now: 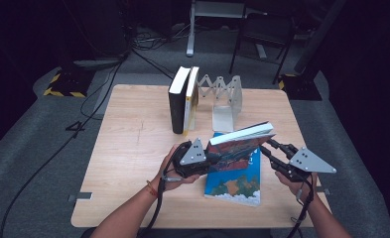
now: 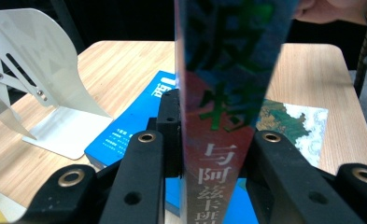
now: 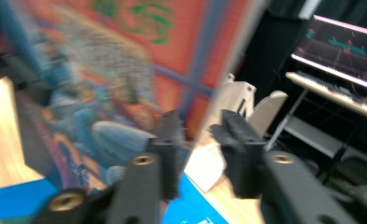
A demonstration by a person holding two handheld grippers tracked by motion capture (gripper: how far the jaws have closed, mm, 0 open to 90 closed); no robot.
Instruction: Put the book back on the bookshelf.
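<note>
Above the table, colourful thick book.

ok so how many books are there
4: two stand upright side by side at the bookend, a dark book and a yellow-edged book; a blue book lies flat; a red book is held in the left claw.
</note>
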